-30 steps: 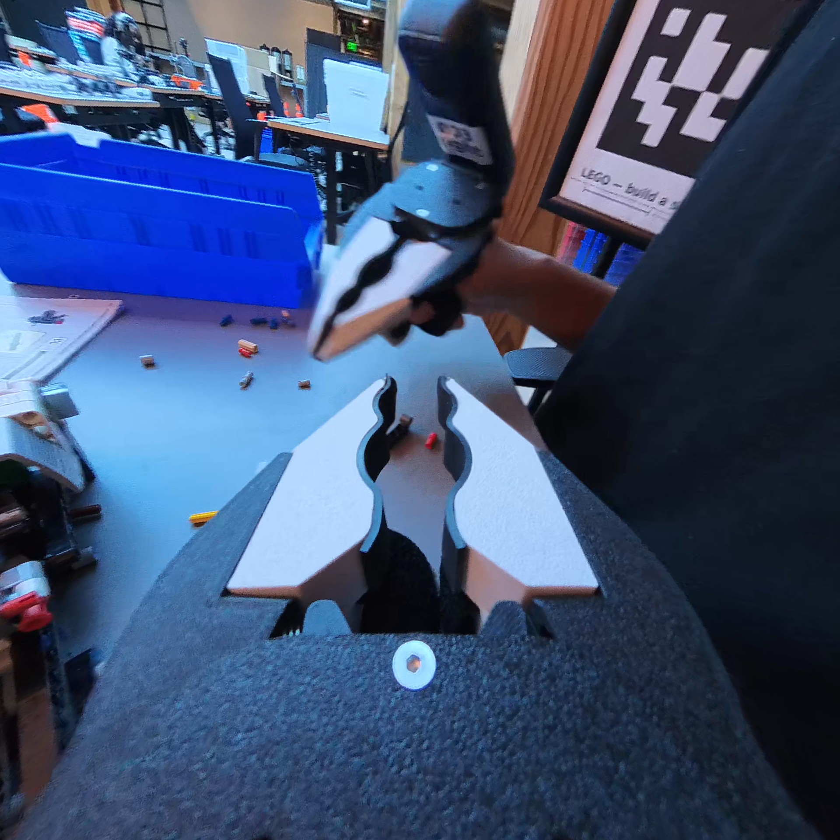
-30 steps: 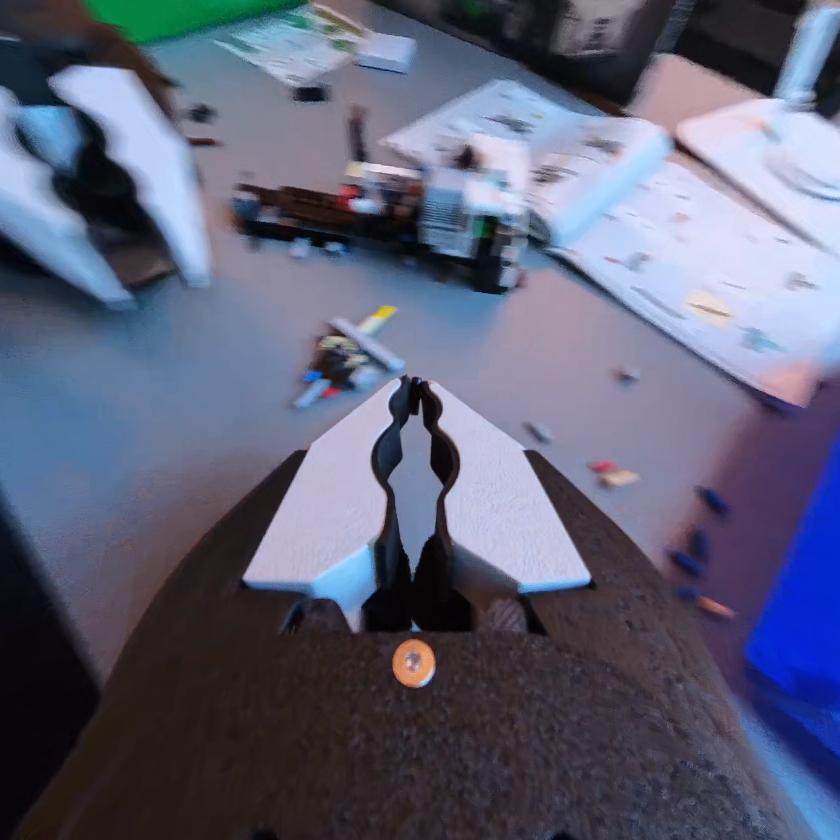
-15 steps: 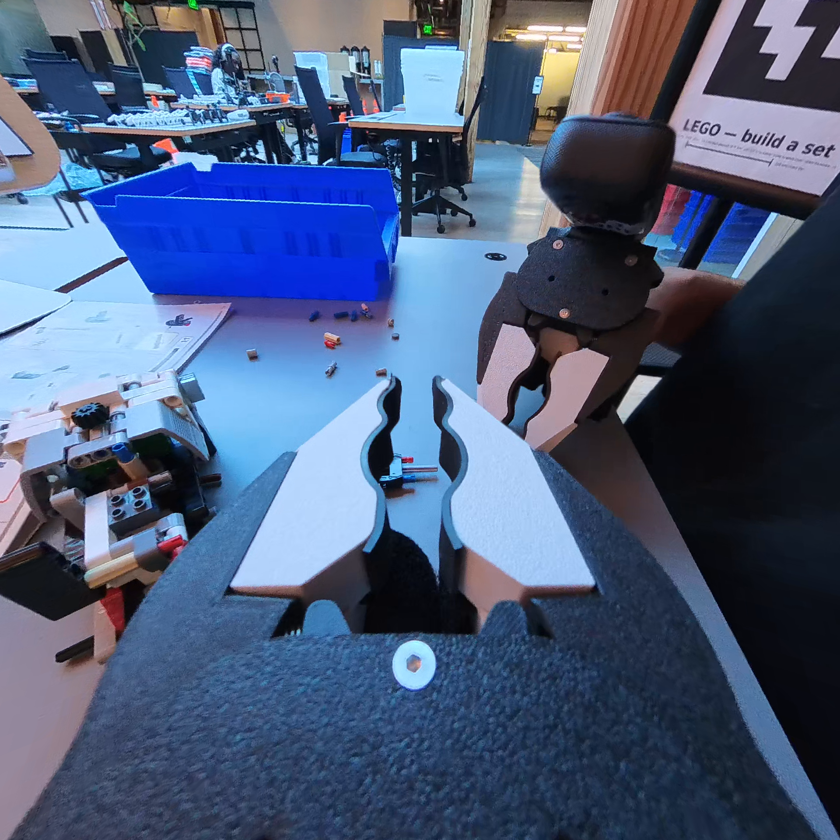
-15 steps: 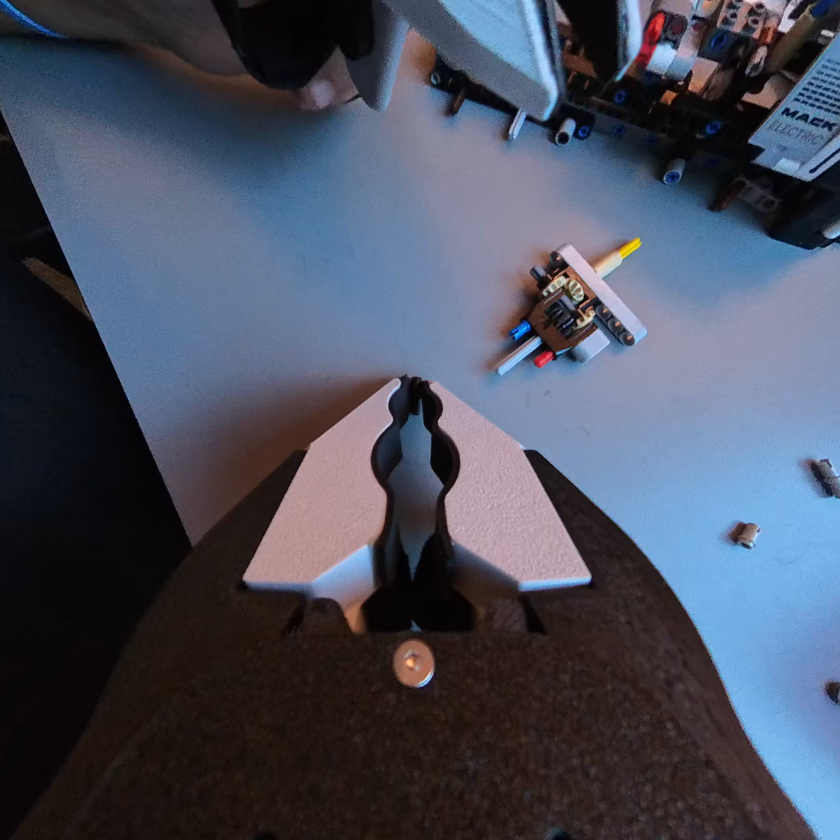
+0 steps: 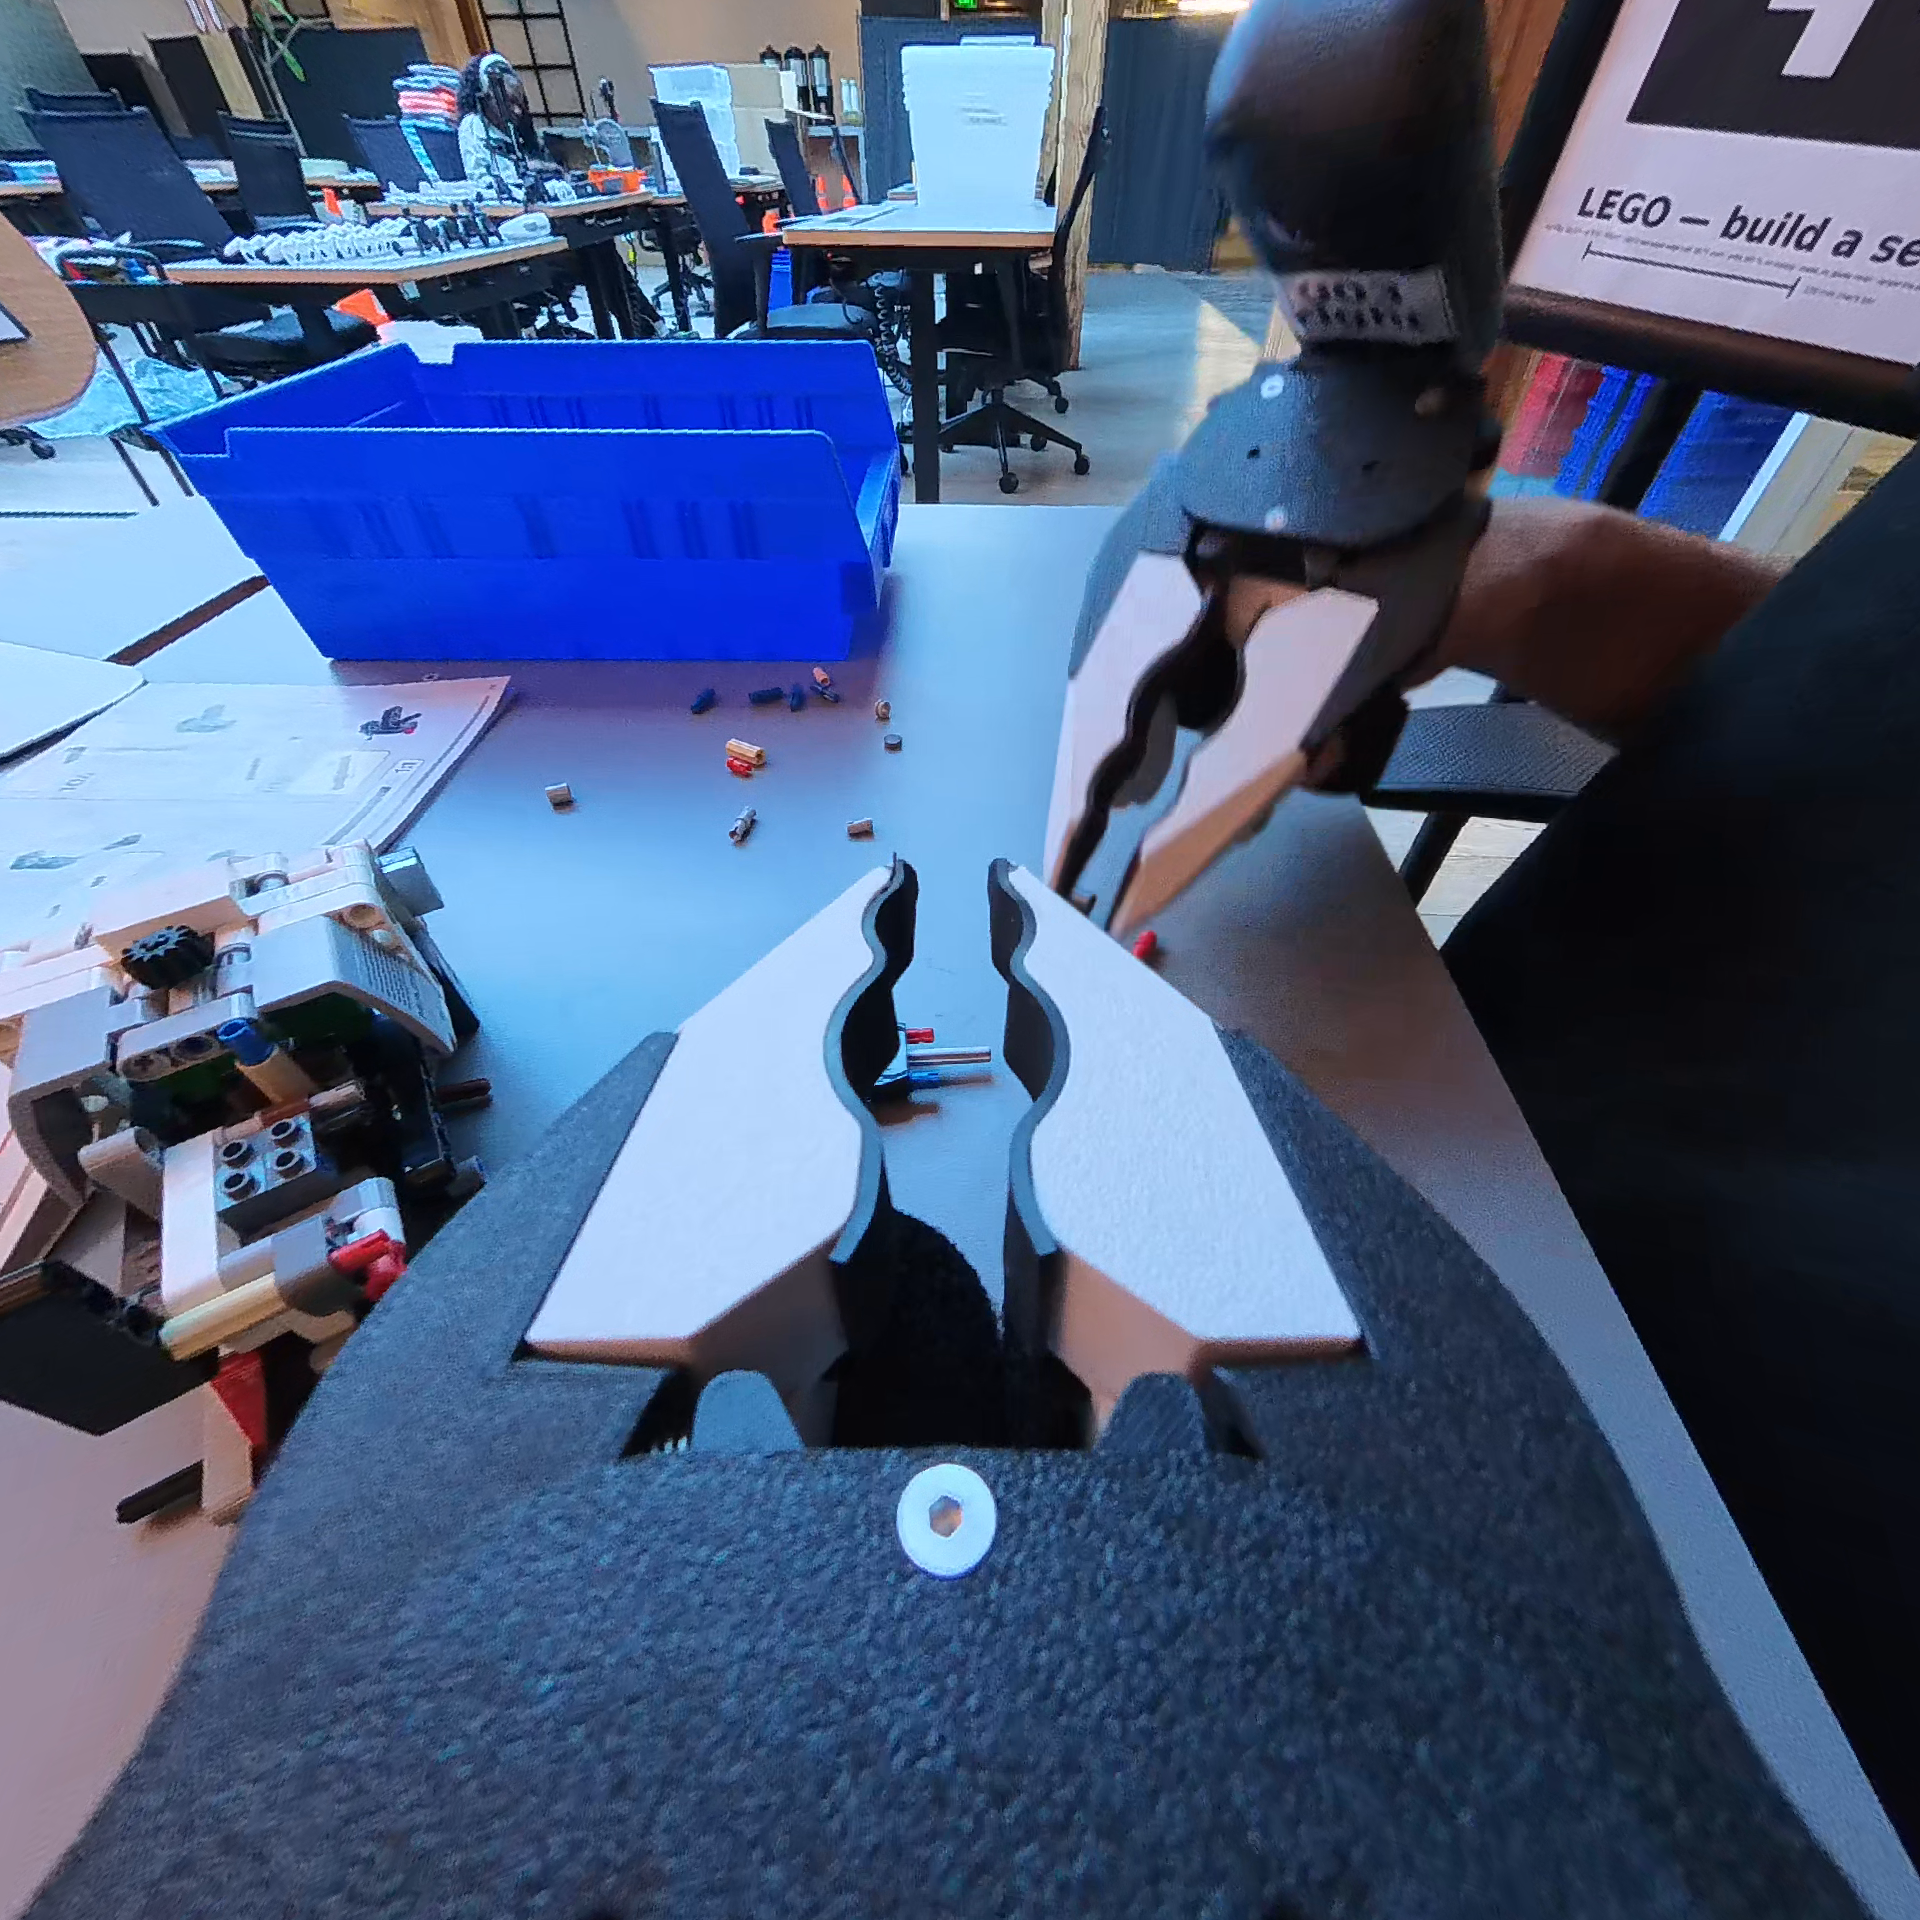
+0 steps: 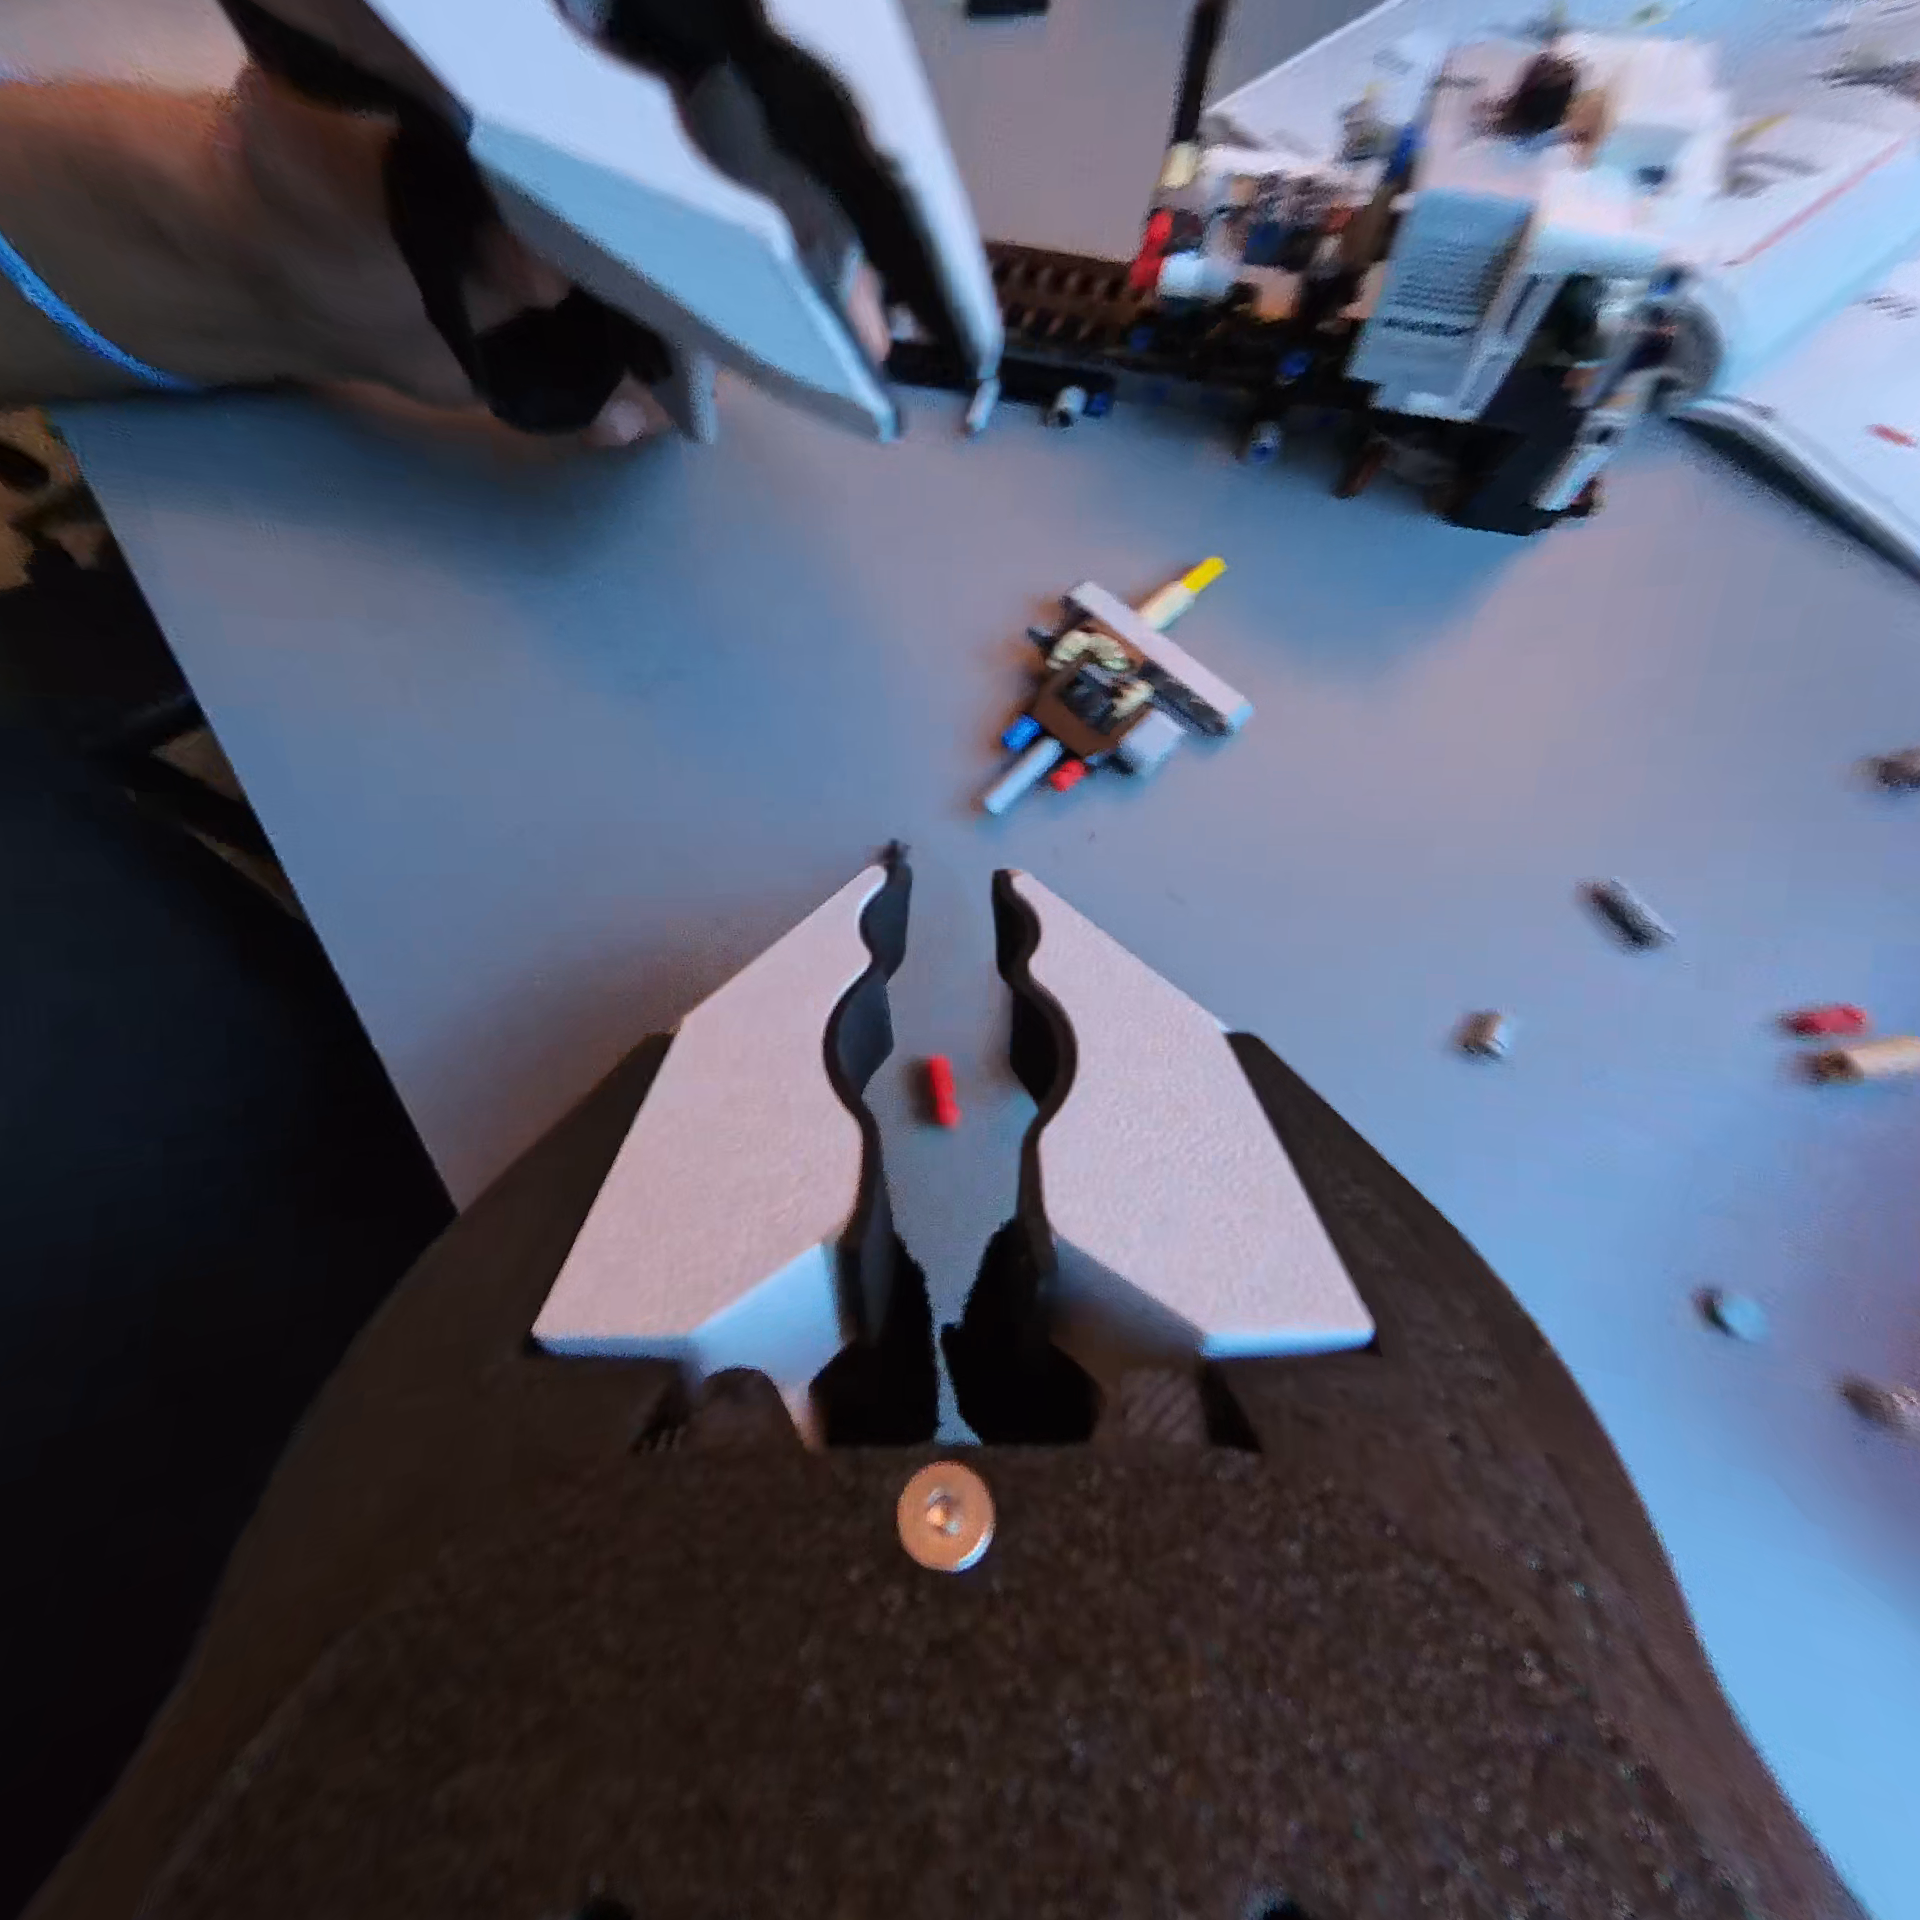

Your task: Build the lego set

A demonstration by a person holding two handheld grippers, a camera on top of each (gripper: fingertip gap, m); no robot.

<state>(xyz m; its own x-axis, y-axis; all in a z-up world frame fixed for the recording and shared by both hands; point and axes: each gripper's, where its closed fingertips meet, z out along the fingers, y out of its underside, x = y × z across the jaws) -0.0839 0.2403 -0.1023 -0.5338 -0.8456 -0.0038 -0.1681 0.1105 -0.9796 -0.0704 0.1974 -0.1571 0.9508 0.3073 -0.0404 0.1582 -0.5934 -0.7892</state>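
- Grey table (image 6: 582, 665) in an open office; a blue bin (image 5: 551, 520) stands at its far side, with small loose pieces (image 5: 743, 753) scattered before it.
- Left gripper (image 5: 943, 883): jaws apart, holding nothing, a small gear assembly (image 6: 1117, 691) lying on the table seen between them.
- Right gripper (image 6: 943, 868): jaws apart, empty, with a red pin (image 6: 940, 1091) on the table between them.
- Half-built truck (image 5: 239, 1049) sits beside the open instruction booklet (image 5: 249, 758).

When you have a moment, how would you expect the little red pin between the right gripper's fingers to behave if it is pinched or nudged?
The red pin looks tiny and rounded, so it may roll on the smooth grey table. It is probably stiff and light, and might slip from the open right hand-held gripper.
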